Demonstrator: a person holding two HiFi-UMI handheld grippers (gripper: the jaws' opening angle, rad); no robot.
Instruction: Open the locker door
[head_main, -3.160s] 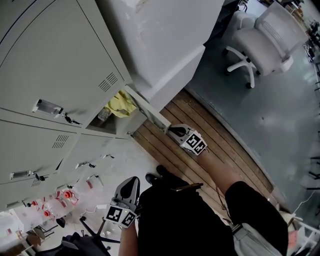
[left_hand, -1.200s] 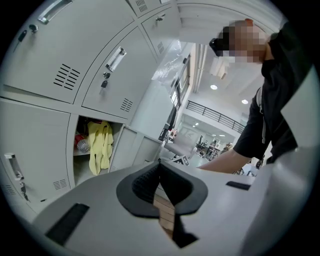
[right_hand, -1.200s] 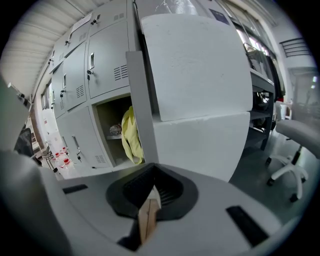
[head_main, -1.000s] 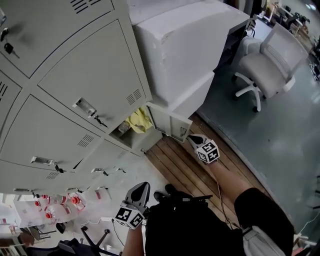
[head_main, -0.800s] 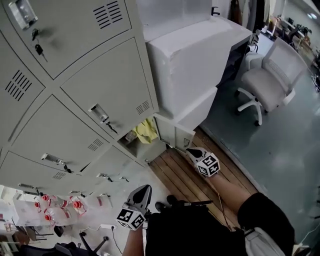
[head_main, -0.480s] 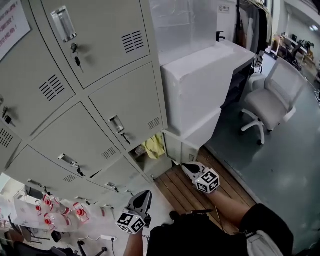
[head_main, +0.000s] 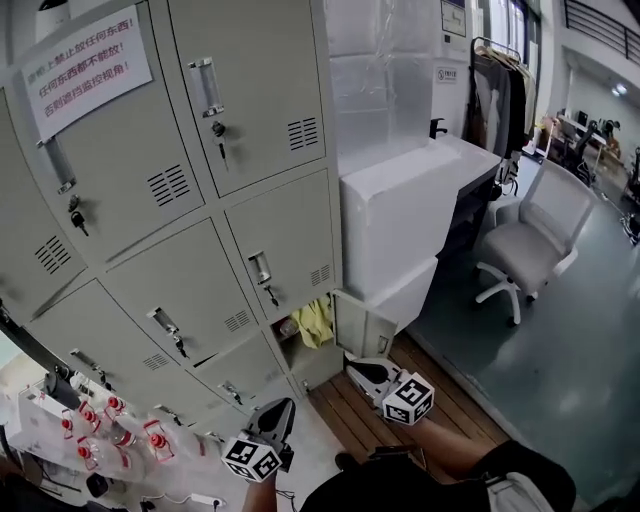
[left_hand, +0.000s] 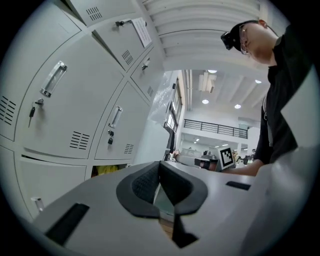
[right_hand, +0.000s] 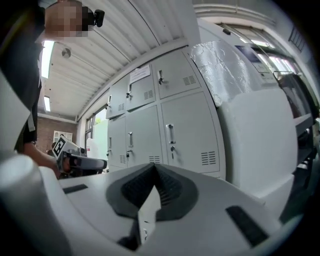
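Grey metal lockers (head_main: 150, 200) fill the left side. The wide grey-green floor (head_main: 570, 350) lies open at right, with a big white block (head_main: 410, 230) just beside the lockers and a white office chair (head_main: 530, 250) further out. The small grey locker door (head_main: 362, 325) stands open above brown wooden planks (head_main: 450, 405). The right gripper (head_main: 352, 368) is near the door's edge and the left gripper (head_main: 284, 404) is lower. Both have their jaws together and empty.

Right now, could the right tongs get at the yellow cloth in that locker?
Probably yes: the locker door stands open, leaving the yellow cloth exposed, though the right tongs are shut and would need opening first.
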